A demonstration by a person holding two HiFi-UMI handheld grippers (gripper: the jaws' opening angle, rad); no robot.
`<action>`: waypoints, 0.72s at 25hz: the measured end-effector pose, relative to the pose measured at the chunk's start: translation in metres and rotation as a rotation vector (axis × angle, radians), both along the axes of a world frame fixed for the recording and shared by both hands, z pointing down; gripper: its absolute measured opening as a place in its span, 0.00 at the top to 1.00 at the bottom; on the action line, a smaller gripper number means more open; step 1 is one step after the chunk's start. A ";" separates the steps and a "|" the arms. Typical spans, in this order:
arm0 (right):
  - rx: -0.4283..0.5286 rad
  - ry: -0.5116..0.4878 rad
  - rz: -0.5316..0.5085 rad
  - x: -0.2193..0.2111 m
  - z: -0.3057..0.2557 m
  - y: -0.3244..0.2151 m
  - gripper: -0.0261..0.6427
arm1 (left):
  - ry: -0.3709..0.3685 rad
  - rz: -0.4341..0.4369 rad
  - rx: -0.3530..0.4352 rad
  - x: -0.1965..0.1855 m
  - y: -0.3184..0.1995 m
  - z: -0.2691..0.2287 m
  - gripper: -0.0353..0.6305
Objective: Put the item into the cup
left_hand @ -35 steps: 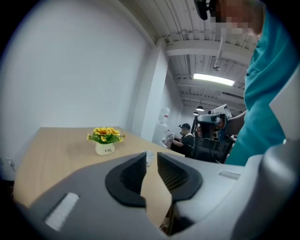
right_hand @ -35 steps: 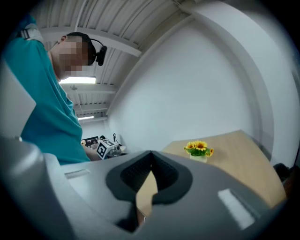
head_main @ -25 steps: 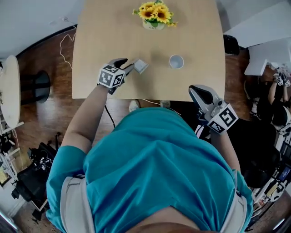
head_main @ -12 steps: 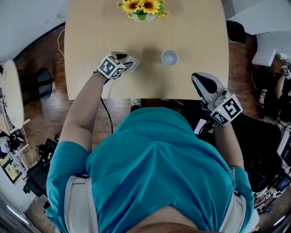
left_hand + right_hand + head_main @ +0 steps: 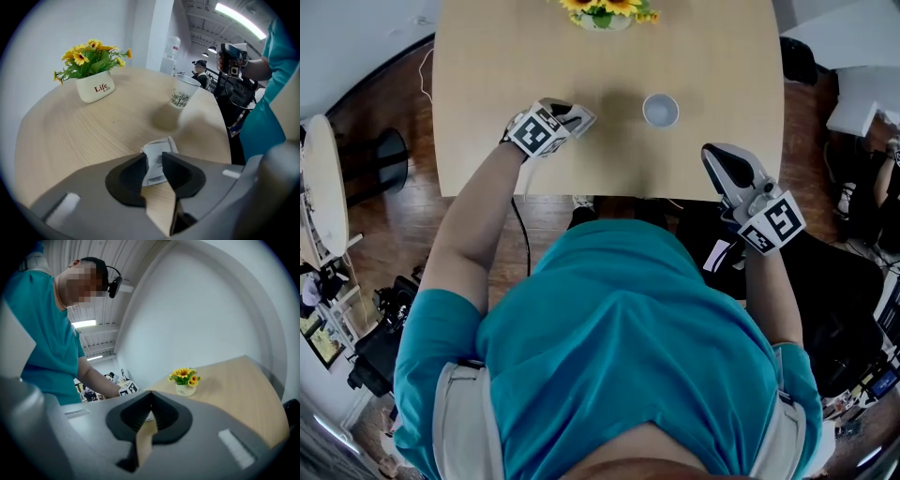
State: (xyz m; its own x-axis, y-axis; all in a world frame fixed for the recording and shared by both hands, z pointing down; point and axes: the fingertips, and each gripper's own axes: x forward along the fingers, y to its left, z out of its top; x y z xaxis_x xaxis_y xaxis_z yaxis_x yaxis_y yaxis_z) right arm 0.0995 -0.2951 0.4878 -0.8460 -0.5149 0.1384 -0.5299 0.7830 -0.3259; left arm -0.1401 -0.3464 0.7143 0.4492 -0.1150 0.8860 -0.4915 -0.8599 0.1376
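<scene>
A small white packet (image 5: 158,150) lies flat on the wooden table (image 5: 487,66), left of a white paper cup (image 5: 660,110) that stands upright and looks empty. In the left gripper view the cup (image 5: 184,91) is ahead and to the right. My left gripper (image 5: 577,117) is down at the table, its jaws closing, one on each side of the packet (image 5: 586,118). From the left gripper (image 5: 153,161) the packet shows in the gap; the pads do not clearly press it. My right gripper (image 5: 724,157) hovers off the table's near edge, shut and empty, as the right gripper (image 5: 151,398) view confirms.
A white pot of yellow flowers (image 5: 604,11) stands at the table's far edge, also as the flower pot (image 5: 95,87) beyond my left jaws. Dark wood floor, a cable and a round stool (image 5: 386,169) lie left of the table. A person sits in the background.
My left gripper has moved forward over the packet, which now sits between its jaws instead of ahead of them. The right gripper has barely shifted.
</scene>
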 end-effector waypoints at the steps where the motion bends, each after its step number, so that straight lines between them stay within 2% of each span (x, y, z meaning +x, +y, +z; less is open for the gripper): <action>1: -0.001 -0.001 0.000 -0.003 0.000 0.000 0.96 | -0.001 -0.001 0.013 -0.002 0.000 -0.001 0.79; 4: -0.003 -0.002 -0.002 -0.008 0.000 0.001 0.96 | 0.007 -0.001 0.047 -0.005 0.000 -0.009 0.88; 7: -0.001 -0.003 0.000 -0.009 -0.001 0.003 0.96 | 0.026 -0.010 0.070 -0.003 0.001 -0.024 0.91; 10: 0.006 -0.006 0.003 -0.009 -0.004 0.004 0.96 | 0.075 -0.020 0.111 0.007 -0.002 -0.053 0.91; 15: 0.023 -0.014 0.025 0.002 -0.011 0.005 0.96 | 0.173 0.051 0.246 0.057 -0.015 -0.137 0.91; 18: 0.026 -0.016 0.042 0.012 -0.013 0.009 0.96 | 0.181 0.136 0.338 0.098 -0.019 -0.176 0.91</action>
State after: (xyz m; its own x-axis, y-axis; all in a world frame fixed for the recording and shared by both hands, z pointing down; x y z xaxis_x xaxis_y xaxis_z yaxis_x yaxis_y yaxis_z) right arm 0.1111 -0.2864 0.4744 -0.8254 -0.5536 0.1109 -0.5576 0.7684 -0.3141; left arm -0.0422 -0.3658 0.5383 0.6257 -0.3148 0.7137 -0.3637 -0.9272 -0.0901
